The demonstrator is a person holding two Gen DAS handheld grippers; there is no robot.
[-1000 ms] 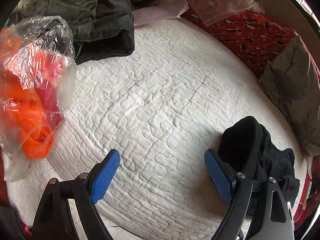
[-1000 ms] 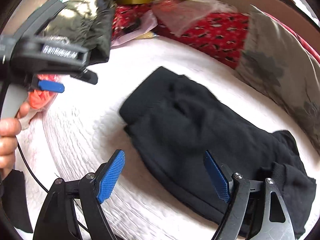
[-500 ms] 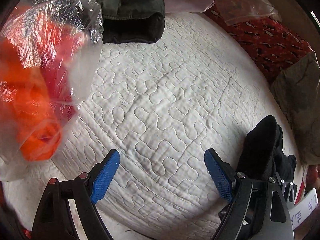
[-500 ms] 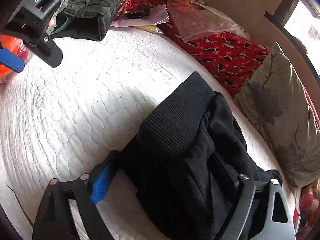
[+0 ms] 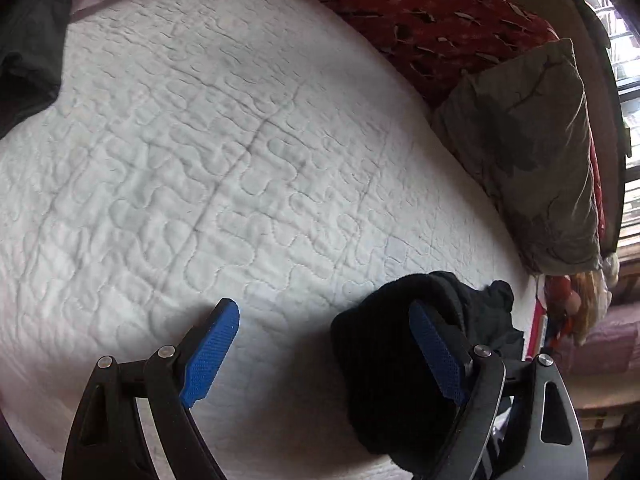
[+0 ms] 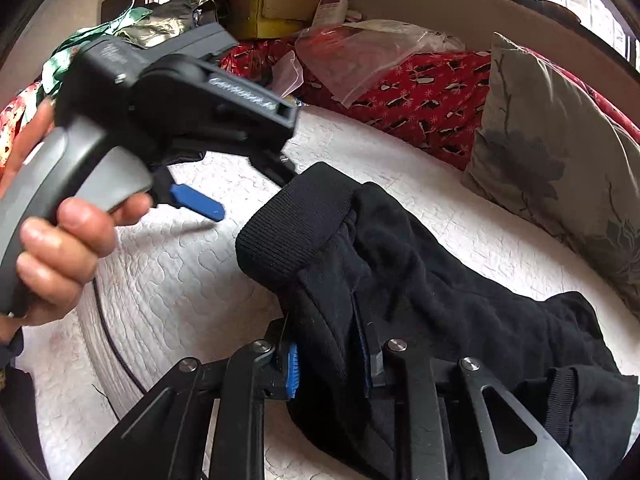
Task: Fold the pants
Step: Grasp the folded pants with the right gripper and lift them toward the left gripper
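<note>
Right hand-held gripper: my blue pads are clenched on a fold of the black pants, cloth bunched between them at 6 o'clock in the right wrist view.
Pants: they rise from my right hand-held gripper toward 12 o'clock, ribbed waistband uppermost, and trail off to 4 o'clock across the white quilted bed.
Left hand-held gripper: released, my two blue pads stand well apart with nothing between them but quilt and the edge of the black cloth.
Pants, left wrist view: the black bundle sits at 5 o'clock, against the inner face of my right-side finger; whether the pad touches it I cannot tell.
Left hand: it grips the grey handle at 9 o'clock in the right wrist view, the tool held above the quilt, just beside the waistband.
Bed surroundings: a grey patterned pillow lies at 2 o'clock beside the pants; red printed fabric and a clear plastic bag lie at 12 o'clock.
</note>
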